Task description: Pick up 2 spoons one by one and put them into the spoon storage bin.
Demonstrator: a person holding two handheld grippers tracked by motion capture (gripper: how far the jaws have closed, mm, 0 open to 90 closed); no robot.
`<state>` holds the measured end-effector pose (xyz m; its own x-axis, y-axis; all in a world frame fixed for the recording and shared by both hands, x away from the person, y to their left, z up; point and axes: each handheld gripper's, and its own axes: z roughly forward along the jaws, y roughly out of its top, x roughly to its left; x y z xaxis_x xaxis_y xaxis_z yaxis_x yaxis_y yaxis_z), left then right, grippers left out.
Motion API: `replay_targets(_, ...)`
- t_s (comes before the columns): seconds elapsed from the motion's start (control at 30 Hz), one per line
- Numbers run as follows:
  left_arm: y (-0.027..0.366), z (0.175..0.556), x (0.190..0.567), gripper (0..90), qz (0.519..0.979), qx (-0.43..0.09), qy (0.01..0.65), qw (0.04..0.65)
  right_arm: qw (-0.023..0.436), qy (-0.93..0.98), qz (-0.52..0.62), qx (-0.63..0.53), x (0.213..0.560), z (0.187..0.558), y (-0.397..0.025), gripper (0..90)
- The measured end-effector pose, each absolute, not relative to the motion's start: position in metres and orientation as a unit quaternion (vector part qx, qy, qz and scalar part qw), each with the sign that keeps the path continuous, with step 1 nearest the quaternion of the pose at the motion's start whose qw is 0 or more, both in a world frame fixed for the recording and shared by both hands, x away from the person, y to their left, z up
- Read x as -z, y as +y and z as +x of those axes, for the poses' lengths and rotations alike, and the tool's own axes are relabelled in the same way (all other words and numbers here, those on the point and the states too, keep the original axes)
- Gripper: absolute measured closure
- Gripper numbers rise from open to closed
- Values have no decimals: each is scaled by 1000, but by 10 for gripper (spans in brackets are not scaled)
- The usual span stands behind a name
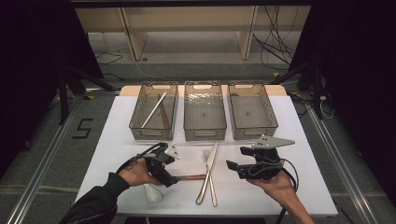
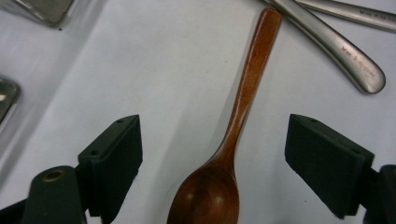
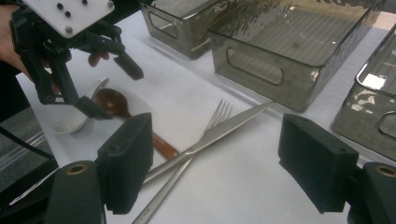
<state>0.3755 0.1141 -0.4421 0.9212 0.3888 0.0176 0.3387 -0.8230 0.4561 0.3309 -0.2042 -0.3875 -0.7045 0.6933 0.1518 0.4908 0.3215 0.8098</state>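
Note:
A brown wooden spoon (image 2: pixel 243 98) lies on the white table, bowl towards me, between the wide-apart jaws of my left gripper (image 2: pixel 212 135). In the high view that left gripper (image 1: pixel 170 170) hangs over the spoon's bowl at the front left, and the spoon's handle (image 1: pixel 191 177) points right. A steel knife (image 1: pixel 210 165) and fork (image 1: pixel 206 156) lie crossed at the table's middle. My right gripper (image 1: pixel 236 158) hovers open just right of them, holding nothing. In the right gripper view the knife (image 3: pixel 224 128) and fork (image 3: pixel 219 114) lie ahead of the right gripper (image 3: pixel 215 140).
Three smoky clear bins stand in a row at the back: left bin (image 1: pixel 140 133) holding a white chopstick (image 1: pixel 154 109) and a brown one, middle bin (image 1: pixel 204 133) and right bin (image 1: pixel 254 133). A white spoon (image 1: pixel 152 193) lies near the front edge by my left hand.

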Motion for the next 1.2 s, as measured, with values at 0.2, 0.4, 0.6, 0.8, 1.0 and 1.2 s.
replay_targets(0.2, 105, 375, 445, 257, 960, -46, 172, 215, 116, 801, 370, -456, 387, 331, -205, 275)
replay_targets(0.4, 98, 376, 451, 354, 967, -33, 160, 194, 120, 797, 370, -462, 386, 330, -206, 275)
replay_targets(0.6, 95, 381, 458, 452, 972, -23, 154, 176, 120, 799, 367, -461, 386, 330, -205, 275)
replay_targets(0.8, 91, 384, 460, 525, 976, -23, 142, 161, 120, 800, 367, -460, 386, 330, -205, 275)
replay_targets(1.0, 86, 386, 462, 606, 981, -19, 131, 143, 120, 800, 367, -459, 387, 330, -205, 275)
replay_targets(1.2, 87, 386, 461, 733, 982, -13, 130, 137, 120, 800, 367, -459, 387, 330, -204, 275)
